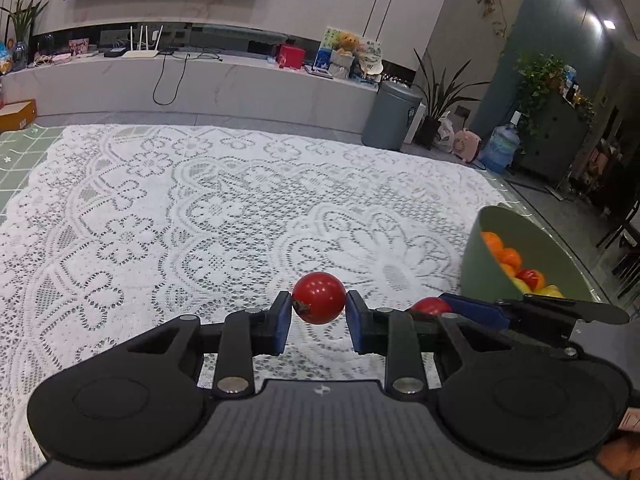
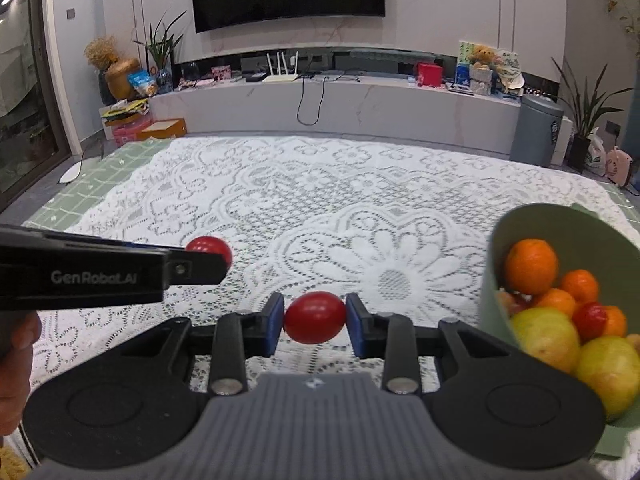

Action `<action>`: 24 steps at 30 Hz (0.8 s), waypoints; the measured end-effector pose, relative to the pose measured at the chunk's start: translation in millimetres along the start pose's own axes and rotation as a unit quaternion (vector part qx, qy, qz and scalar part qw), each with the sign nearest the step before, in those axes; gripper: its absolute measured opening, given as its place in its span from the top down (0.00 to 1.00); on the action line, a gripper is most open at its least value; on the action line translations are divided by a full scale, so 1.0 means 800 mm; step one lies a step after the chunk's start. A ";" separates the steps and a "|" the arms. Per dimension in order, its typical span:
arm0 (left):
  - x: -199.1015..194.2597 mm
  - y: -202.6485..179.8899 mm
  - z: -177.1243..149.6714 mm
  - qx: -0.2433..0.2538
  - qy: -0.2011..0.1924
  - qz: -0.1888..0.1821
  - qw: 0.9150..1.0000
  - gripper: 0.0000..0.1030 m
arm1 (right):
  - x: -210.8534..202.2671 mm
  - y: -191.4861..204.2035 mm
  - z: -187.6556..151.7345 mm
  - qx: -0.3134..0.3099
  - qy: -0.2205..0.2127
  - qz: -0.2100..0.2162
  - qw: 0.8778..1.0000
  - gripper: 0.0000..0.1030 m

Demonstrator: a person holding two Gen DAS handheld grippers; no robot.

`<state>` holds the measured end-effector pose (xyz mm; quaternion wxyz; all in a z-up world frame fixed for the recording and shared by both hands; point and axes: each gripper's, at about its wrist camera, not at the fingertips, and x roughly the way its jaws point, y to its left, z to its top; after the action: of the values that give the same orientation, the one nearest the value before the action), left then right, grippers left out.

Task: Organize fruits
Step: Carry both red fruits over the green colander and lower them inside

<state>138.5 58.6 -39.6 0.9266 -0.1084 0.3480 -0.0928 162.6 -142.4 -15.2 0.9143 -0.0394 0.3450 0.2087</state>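
Red cherry tomatoes sit in both tools: the left hand-held gripper (image 1: 319,316) is closed on a round tomato (image 1: 319,298), its blue pads touching each side, and the right hand-held gripper (image 2: 315,322) is closed the same way on an oval tomato (image 2: 315,317). Both hang above the white lace cloth (image 2: 320,200) covering the bench. Just to the right stands a green bowl (image 2: 520,224) holding oranges (image 2: 531,266), yellow-green fruit (image 2: 546,336) and another small tomato. Seen from the right wrist, the left hand-held gripper reaches in from the left.
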 end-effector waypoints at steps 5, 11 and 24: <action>-0.016 -0.022 -0.002 0.001 -0.006 -0.013 1.000 0.68 | -0.035 -0.015 0.008 0.009 -0.022 -0.015 1.000 0.71; -0.028 -0.060 -0.004 0.023 -0.010 -0.029 0.999 0.68 | -0.081 -0.038 0.014 0.020 -0.044 -0.036 0.998 0.71; -0.018 -0.153 0.008 0.098 -0.005 -0.064 0.993 0.68 | -0.147 -0.128 0.017 0.066 -0.048 -0.096 0.992 0.70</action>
<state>120.1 -54.3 6.9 0.9268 -0.0393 0.3245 -0.1849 133.4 -274.8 63.8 0.9461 -0.0020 0.3084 0.0988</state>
